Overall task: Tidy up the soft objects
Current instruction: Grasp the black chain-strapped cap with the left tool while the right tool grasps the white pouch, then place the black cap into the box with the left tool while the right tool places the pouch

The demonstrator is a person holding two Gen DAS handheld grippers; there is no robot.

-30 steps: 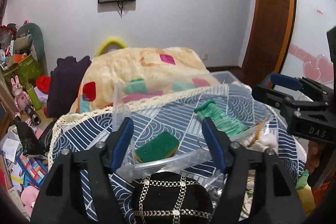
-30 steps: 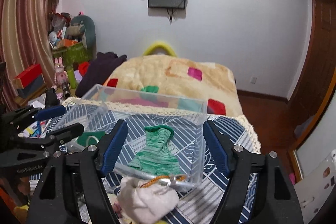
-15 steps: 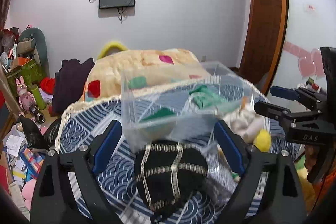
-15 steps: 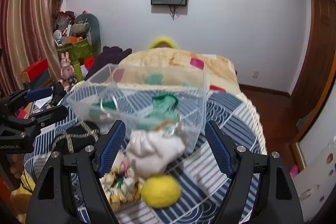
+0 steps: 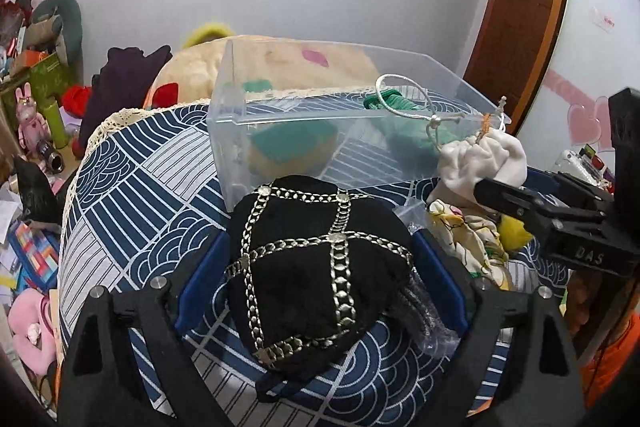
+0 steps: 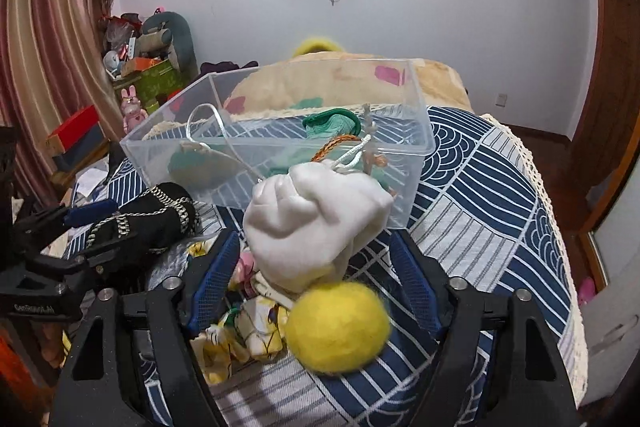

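Since a moment ago both grippers have dropped lower. The left gripper (image 5: 320,279), jaws wide, now straddles the black chain-trimmed pouch (image 5: 316,267) without clamping it. The right gripper (image 6: 316,283), equally wide, brackets the white drawstring bag (image 6: 316,223) and yellow ball (image 6: 338,327) before the clear bin (image 6: 280,151).

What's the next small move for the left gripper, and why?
Probably close the left gripper on the black chain-trimmed pouch. Its open blue fingers already straddle the pouch, which lies on the blue patterned cloth just in front of the clear bin. The right gripper is likewise open around the white drawstring bag, so neither is held yet.
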